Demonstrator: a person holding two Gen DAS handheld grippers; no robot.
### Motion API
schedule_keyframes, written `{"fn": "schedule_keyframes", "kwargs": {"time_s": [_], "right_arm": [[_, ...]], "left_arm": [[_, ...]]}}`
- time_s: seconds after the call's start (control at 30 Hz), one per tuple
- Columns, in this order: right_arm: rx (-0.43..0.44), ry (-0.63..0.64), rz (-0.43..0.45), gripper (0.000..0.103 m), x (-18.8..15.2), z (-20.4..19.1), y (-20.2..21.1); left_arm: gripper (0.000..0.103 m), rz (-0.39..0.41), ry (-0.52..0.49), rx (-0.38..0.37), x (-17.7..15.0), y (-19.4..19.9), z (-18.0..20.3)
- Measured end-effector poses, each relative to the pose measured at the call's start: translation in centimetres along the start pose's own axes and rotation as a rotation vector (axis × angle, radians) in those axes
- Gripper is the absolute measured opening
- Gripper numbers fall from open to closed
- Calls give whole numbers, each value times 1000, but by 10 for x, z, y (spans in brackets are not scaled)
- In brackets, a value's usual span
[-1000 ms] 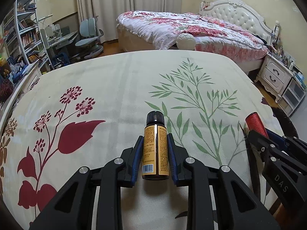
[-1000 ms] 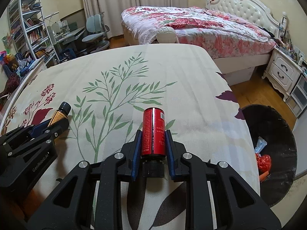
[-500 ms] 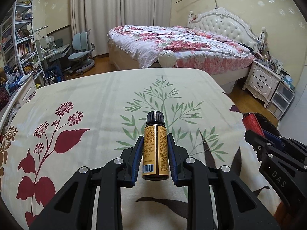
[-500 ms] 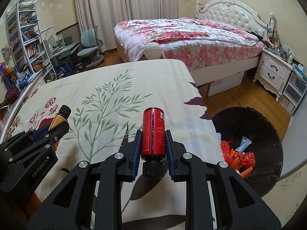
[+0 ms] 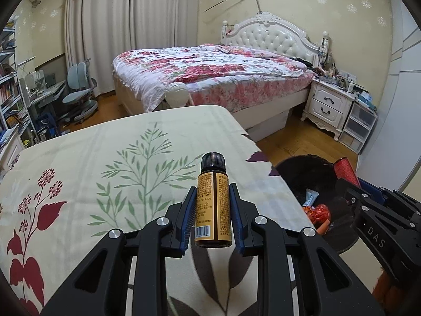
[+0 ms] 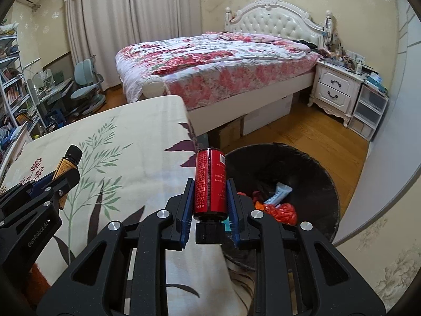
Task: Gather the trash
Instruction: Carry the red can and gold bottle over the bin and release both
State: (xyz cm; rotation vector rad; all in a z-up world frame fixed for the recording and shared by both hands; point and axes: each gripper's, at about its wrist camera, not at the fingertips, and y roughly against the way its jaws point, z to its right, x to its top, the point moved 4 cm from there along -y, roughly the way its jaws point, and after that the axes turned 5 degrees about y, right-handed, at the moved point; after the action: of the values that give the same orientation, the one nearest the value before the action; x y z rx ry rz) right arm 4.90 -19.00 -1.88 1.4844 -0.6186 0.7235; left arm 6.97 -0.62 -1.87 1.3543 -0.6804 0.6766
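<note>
The left gripper (image 5: 213,210) is clamped on a small amber bottle (image 5: 212,210), its blue-lined fingers (image 5: 189,216) pressing both sides of the yellow label, the black cap pointing away and a barcode showing near the base. It hangs above the cream bedspread (image 5: 118,163) printed with green sprigs and dark red flowers, close to that cover's right edge. The right gripper (image 6: 210,205) grips a red bottle (image 6: 210,184) held the other way round, black cap toward the camera and flat base forward, with white lettering and a barcode along its side. This one sits out past the right edge of the bedspread, over the near rim of a black-lined trash bin (image 6: 310,163) that stands on the wooden floor (image 6: 315,131) just beside the covered surface. Down in the bin lie a crumpled red wrapper (image 6: 285,212) and a pale blue tube (image 6: 280,193), touching one another. From the left wrist view the red bottle's end pokes up at the far right above the other tool's black frame, with the bin's dark mouth behind it. Across the room stands a bed with a floral quilt (image 5: 210,71) and a tufted white headboard (image 5: 271,36), a white nightstand (image 5: 331,102) at its right side, and a grey-blue desk chair (image 5: 79,89) near the curtains on the left.
</note>
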Motion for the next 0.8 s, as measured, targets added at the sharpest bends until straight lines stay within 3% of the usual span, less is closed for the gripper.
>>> {"fn": "schedule_keyframes", "kwargs": {"time_s": [0.47,0.8], "right_arm": [[-103,-82,16,23,-3,65,-3],[-129,-103,26,23,-2,88,-14]], "left_arm": [[27,17,-83,-85,8,-23,74],[27,18,-98,-87,14,-43,96]]}}
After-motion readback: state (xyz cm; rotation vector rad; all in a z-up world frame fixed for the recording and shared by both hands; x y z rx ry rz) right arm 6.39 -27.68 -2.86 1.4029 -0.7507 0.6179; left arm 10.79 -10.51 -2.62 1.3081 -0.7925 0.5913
